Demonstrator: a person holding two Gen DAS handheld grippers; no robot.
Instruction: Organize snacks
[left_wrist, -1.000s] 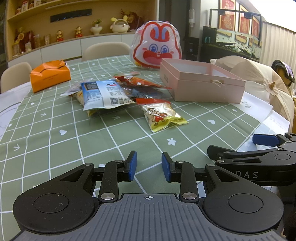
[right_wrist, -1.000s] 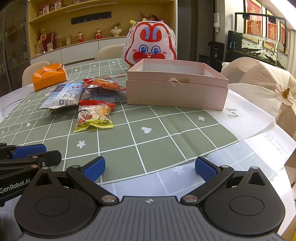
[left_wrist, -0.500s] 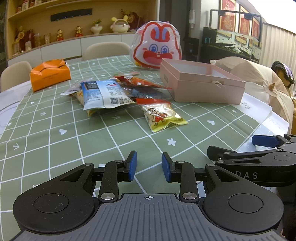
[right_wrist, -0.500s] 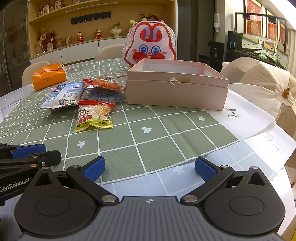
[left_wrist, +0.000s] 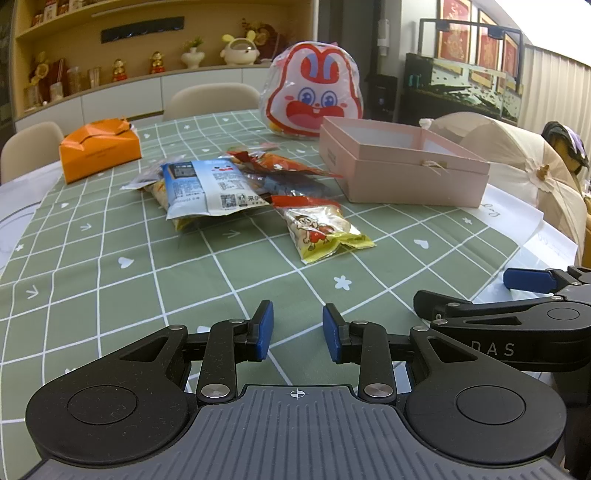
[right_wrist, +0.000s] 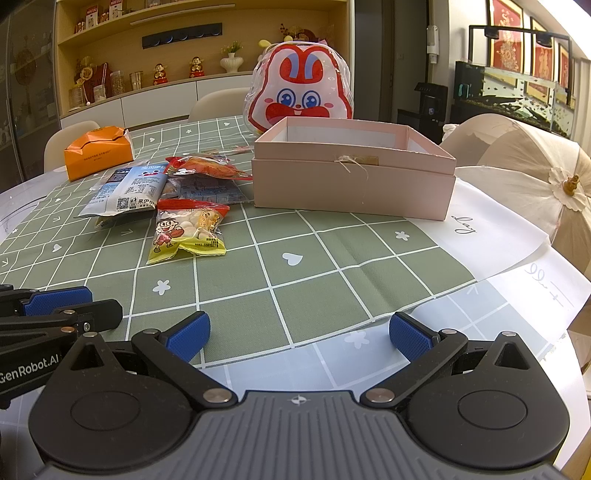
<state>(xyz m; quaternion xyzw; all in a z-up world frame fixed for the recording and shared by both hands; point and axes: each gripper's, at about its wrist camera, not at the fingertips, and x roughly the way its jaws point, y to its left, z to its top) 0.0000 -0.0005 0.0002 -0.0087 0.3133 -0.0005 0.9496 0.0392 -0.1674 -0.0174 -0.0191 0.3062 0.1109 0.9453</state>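
where the green checked tablecloth (left_wrist: 110, 266) covers the table, a loose heap of snack packets (left_wrist: 236, 184) lies near the middle, at about 11 o'clock from the left gripper (left_wrist: 297, 330) and well apart from it. nearest of the heap is a yellow-edged packet with a cartoon child (right_wrist: 186, 230), flat on the cloth, at 11 o'clock from the right gripper (right_wrist: 299, 336). just behind it a white and blue packet (left_wrist: 207, 188) overlaps other packets, with a red-orange one (right_wrist: 207, 166) behind. at 1 o'clock from the heap stands an open pink box (right_wrist: 351, 173), nothing visible inside from this angle. a rabbit-face bag (right_wrist: 299, 88) stands upright just behind the box. an orange carton (left_wrist: 99, 149) sits at 10 o'clock, apart from the heap. the left gripper's jaws stand a little apart with nothing between them; the right gripper's jaws are spread wide, also holding nothing. both hover low over the near edge of the cloth, side by side.
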